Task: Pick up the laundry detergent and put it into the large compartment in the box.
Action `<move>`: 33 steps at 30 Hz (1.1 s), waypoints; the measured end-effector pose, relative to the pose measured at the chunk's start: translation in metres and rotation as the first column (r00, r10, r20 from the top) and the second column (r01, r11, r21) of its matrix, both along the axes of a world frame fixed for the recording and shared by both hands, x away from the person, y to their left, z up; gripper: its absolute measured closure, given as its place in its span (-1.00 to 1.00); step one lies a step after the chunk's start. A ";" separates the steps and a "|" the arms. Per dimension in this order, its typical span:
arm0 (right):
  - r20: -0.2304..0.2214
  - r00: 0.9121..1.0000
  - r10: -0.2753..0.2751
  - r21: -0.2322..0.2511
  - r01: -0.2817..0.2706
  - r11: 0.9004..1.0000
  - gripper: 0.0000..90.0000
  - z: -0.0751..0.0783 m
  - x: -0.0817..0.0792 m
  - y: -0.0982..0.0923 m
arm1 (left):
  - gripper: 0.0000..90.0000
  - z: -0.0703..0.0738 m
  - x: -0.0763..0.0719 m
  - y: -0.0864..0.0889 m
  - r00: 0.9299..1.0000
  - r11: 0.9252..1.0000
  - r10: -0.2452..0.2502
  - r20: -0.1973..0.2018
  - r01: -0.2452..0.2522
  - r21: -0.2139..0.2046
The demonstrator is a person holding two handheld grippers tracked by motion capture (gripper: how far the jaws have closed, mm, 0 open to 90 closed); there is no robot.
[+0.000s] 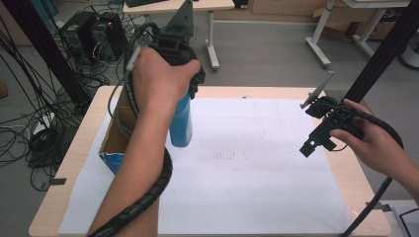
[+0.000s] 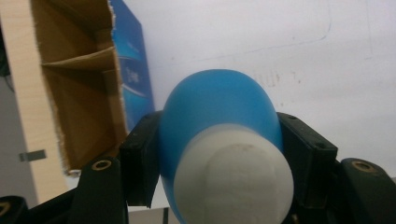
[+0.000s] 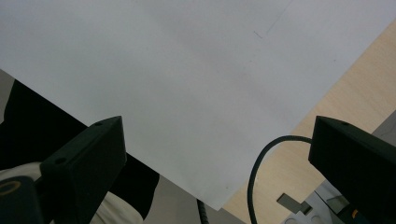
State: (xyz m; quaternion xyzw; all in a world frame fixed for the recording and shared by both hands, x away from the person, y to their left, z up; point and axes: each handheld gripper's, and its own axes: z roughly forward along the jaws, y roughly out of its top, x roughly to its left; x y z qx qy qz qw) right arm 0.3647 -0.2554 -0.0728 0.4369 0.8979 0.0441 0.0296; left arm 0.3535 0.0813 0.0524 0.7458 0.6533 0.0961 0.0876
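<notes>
The left arm comes up from the near edge of the surface (image 1: 69, 163), with a black cable wound round it. The hand holds the left tool (image 2: 219, 154) high up. This tool is closed on a blue bottle (image 1: 181, 123). In the left gripper view the two black jaws press on both sides of the bottle, just below its white cap (image 2: 233, 182). The bottle hangs straight down, above the white paper (image 1: 257, 187), near the left edge of the surface.

Just beside the bottle stands a cardboard box (image 1: 118, 138) with blue sides. It is open on top. Inside you can see brown card walls and a space with nothing in it (image 2: 88, 112).

The right tool (image 1: 316, 140) is over by the right edge, well apart from the bottle. Its jaws are wide apart and hold nothing.

It looks like the job is half done. The bottle is picked up and is in the air. I cannot tell if it goes into the box or has come out of it. What is left is to set it down and let go.
</notes>
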 end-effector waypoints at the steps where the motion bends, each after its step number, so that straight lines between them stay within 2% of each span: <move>1: -0.001 1.000 -0.001 0.001 0.001 1.000 -0.91 0.001 0.000 0.000 | -0.16 0.004 0.000 0.001 1.000 1.000 0.004 0.001 -0.004 0.004; 7: 0.004 1.000 -0.007 -0.002 0.007 1.000 -0.91 0.004 0.003 0.001 | -0.16 0.023 -0.001 0.011 1.000 1.000 0.015 0.012 -0.015 0.022; 12: 0.006 1.000 -0.010 -0.005 0.010 1.000 -0.91 0.006 0.005 0.004 | -0.16 0.036 -0.001 0.028 0.999 1.000 0.028 0.026 -0.028 -0.005; 16: 0.004 1.000 -0.008 -0.004 0.008 1.000 -0.91 0.008 0.007 0.007 | -0.16 0.044 -0.001 0.037 0.999 0.999 0.034 0.036 -0.034 -0.006; 22: 0.001 1.000 -0.009 -0.001 0.009 1.000 -0.91 0.010 0.008 0.008 | -0.16 0.052 0.005 0.047 0.998 0.998 0.056 0.035 -0.057 0.014; 33: -0.019 1.000 -0.012 -0.006 0.012 1.000 -0.91 0.008 0.017 0.011 | -0.16 0.054 0.013 0.082 0.992 0.993 0.115 0.042 -0.115 0.012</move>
